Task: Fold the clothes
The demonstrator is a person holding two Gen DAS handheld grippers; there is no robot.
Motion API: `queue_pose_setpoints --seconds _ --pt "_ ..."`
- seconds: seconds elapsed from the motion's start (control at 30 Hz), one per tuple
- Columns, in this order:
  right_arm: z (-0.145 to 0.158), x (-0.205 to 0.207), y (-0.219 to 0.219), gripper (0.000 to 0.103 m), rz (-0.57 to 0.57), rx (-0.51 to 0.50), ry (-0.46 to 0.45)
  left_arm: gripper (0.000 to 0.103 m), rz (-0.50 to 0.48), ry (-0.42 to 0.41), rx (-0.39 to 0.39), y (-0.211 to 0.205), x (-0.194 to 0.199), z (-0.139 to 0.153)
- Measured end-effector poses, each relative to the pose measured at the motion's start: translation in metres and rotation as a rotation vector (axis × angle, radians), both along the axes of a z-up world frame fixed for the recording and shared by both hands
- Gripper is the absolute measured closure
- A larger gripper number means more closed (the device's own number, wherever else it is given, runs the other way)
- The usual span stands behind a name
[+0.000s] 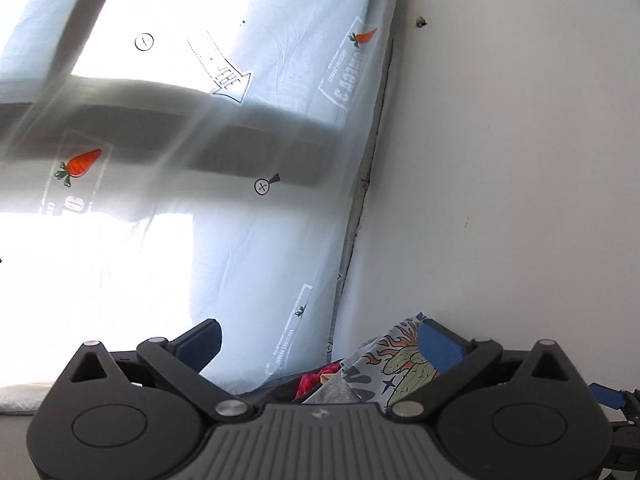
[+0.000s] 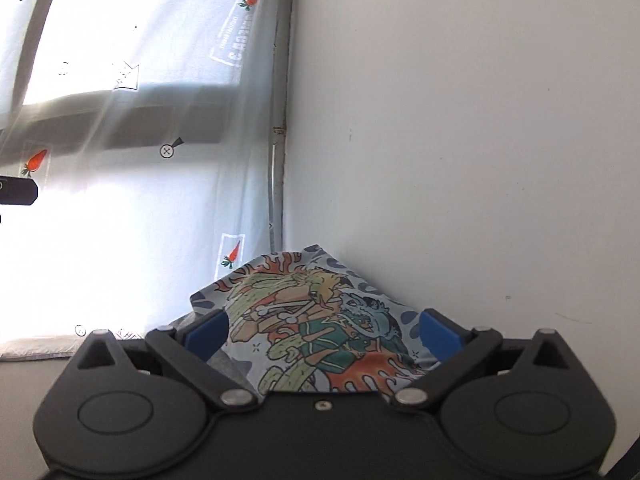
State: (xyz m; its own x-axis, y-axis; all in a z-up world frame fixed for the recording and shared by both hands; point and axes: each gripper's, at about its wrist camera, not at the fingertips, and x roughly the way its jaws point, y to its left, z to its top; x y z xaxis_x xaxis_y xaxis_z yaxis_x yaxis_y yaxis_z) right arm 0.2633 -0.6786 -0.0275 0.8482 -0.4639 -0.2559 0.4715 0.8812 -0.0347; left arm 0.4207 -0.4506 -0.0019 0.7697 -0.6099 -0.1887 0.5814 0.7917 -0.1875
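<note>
Both grippers point up toward a white wall [image 2: 460,120] and a sheer curtain [image 1: 248,208] with carrot prints, backlit by a window

Right gripper [image 2: 326,334]: fingers [image 2: 438,338] spread wide, blue pads at either side of the printed garment [image 2: 316,320]. The garment (grey-blue, cartoon print with flames and a green figure) sits bunched between the fingers and runs back under the gripper body. Left pad looks to be against the cloth edge, right pad too, but with the fingers this far apart nothing is clamped

Left gripper [image 1: 320,340]: fingers [image 1: 200,344] also wide apart. The same printed garment [image 1: 400,360] lies against the right-hand pad; can't tell if it's just draped there or pressed. Nothing pinched between the two pads

Below the garment in the left wrist view: a red cloth [image 1: 316,380] and a grey cloth [image 1: 332,394], piled just beside the wall's foot, close in front of the gripper body. Garment peak stands at the corner where the curtain meets the wall

Wall has a small hole [image 1: 420,22] near the curtain's top edge
</note>
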Motion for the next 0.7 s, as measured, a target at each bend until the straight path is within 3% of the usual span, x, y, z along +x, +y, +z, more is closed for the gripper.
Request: queue_pose_setpoints --seconds 0.13,0.37,0.7 --pt "0.005 -0.017 0.044 0.0 0.116 0.006 -0.024 0.0 0.125 -0.043 -0.059 0.071 -0.067 0.015" --pt "0.013 -0.066 0.14 0.0 0.262 0.038 -0.038 0.0 0.409 -0.147 -0.031 0.177 -0.182 0.016" --pt "0.01 -0.142 0.282 0.0 0.445 0.086 -0.01 0.0 0.509 -0.013 0.091 0.285 -0.296 0.002"
